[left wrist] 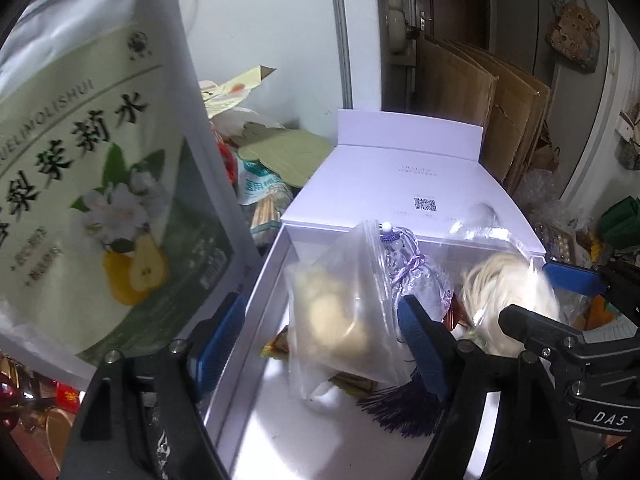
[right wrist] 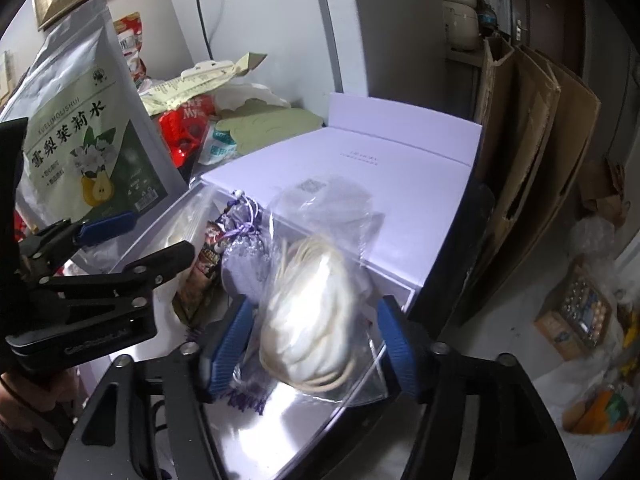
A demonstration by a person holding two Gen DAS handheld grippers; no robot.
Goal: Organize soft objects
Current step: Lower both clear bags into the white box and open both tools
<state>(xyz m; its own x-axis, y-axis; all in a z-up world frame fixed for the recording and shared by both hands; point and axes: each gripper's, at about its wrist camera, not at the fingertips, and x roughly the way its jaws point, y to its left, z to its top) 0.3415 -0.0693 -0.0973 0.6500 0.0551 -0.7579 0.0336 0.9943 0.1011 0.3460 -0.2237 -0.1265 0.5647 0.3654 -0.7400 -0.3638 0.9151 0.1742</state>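
left gripper (left wrist: 320,344): jaws apart around the snack bag (left wrist: 340,312), not pinching
right gripper (right wrist: 314,344): wide around the cord bag (right wrist: 316,316)
tip: lift straight out of the white box (left wrist: 256,320), don't snag

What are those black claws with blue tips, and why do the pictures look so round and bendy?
They are two grabbing tools, one in each of a person's hands. Each carries a tiny wide-eye camera, which bends the picture. One picture looks along the left gripper, the other along the right gripper.

Below them is an open white box. The left gripper's blue pads stand either side of a clear zip bag of pale round pieces, without squeezing it. The right gripper is open around a clear bag of cream cord. A purple tasselled sachet lies between the bags. A green pear-and-jasmine drink pouch stands beside the box.
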